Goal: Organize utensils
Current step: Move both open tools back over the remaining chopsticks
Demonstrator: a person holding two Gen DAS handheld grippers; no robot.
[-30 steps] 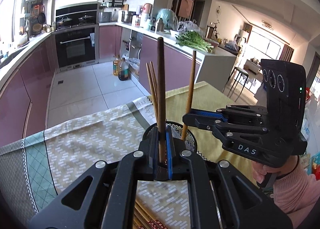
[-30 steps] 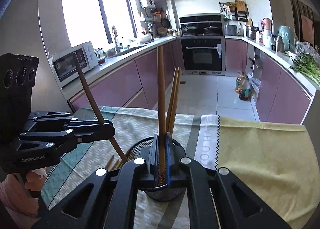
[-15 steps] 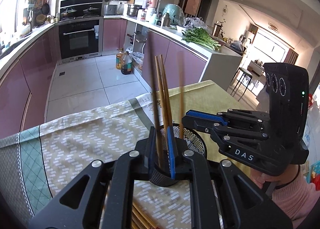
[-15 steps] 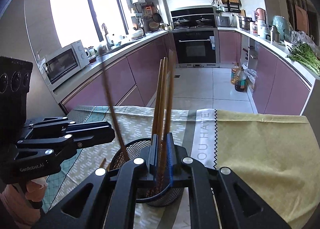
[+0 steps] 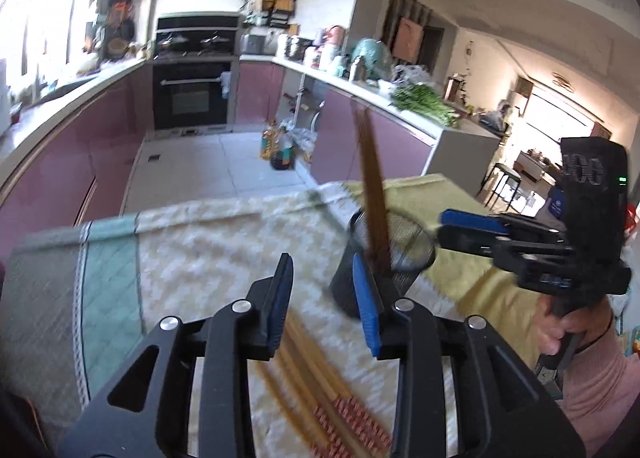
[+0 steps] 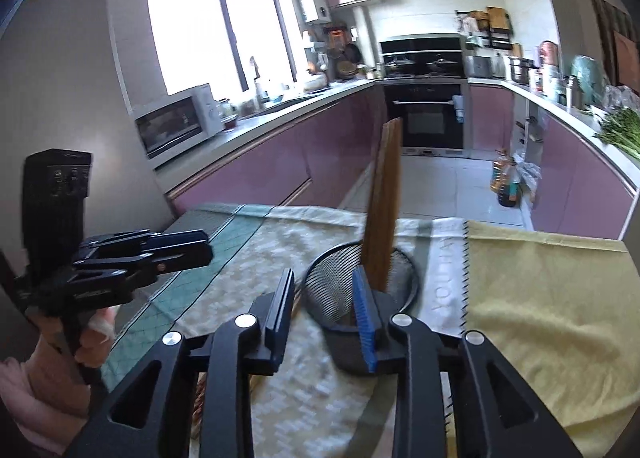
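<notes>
My left gripper (image 5: 323,300) has just been opening its jaws. They stand partly open with nothing between them. It sits just left of the cup (image 5: 384,258), over the loose chopsticks (image 5: 320,374) that lie flat on the cloth (image 5: 200,250) on the near side of the cup.

The cup is a black mesh one. A bunch of sticks (image 5: 372,194) stands in it and leans a little.

My right gripper (image 6: 324,308) has just been opening too. Its jaws are partly open and hold nothing. It is right at the near rim of the cup.

I think things could go wrong here. Both grippers are very close to the cup. If I bump it, the cup may tip and the sticks will spill. The loose chopsticks lie tight together, so I may grab two or push them off.
</notes>
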